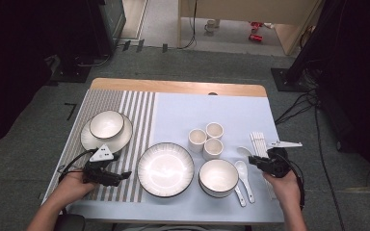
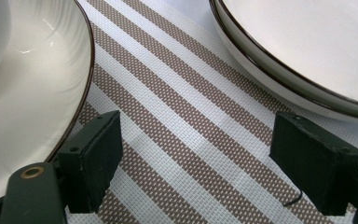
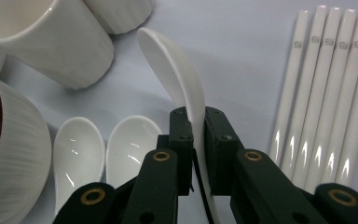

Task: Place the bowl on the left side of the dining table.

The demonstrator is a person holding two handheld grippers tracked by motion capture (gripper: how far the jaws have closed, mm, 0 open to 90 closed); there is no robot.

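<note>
White spoon (image 3: 177, 79), right gripper (image 3: 193, 121) clamped, pale blue mat (image 1: 241, 113), wooden table (image 1: 173, 86)

White spoon (image 3: 177, 74), white chopsticks (image 3: 326, 93), brown-and-white striped mat (image 2: 182, 140), pale blue cloth (image 1: 231, 115).

glossy ceramic spoon (image 3: 177, 74), woven striped mat (image 2: 186, 135)

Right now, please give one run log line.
right gripper: shut on spoon | left gripper: open over striped mat | two spoons lying
</note>
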